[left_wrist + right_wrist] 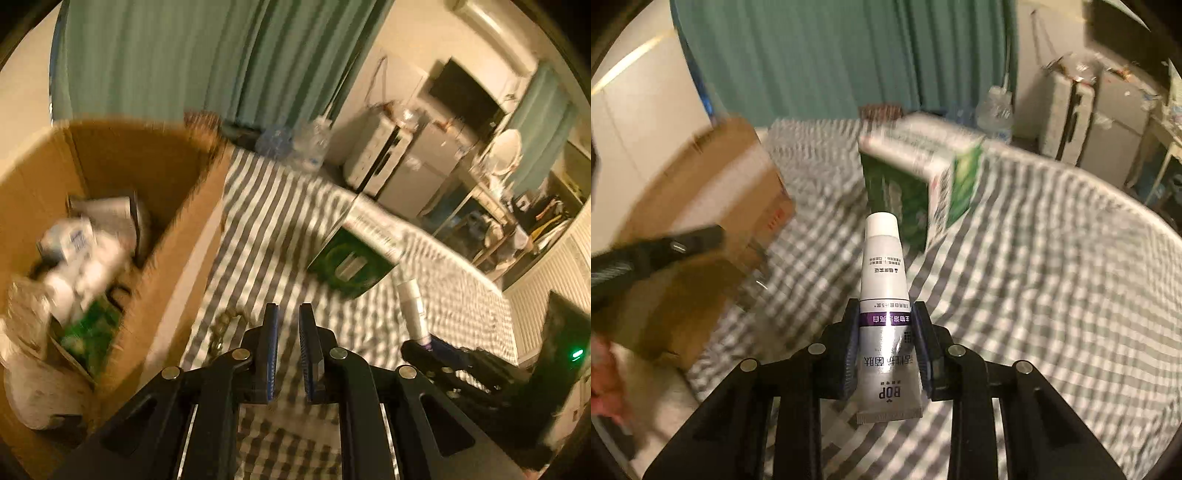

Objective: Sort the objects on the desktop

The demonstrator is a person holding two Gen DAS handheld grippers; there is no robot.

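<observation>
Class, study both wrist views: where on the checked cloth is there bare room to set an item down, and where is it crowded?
Free: the checked cloth right of the green carton, and the strip between that carton and the cardboard box. Crowded: inside the cardboard box, already filled with packets, and the cloth's far edge by the plastic bottles.

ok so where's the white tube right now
The white tube is clamped in the right tool, cap pointing away over the checked cloth, with the green box just beyond and the cardboard box off to the left.
</observation>
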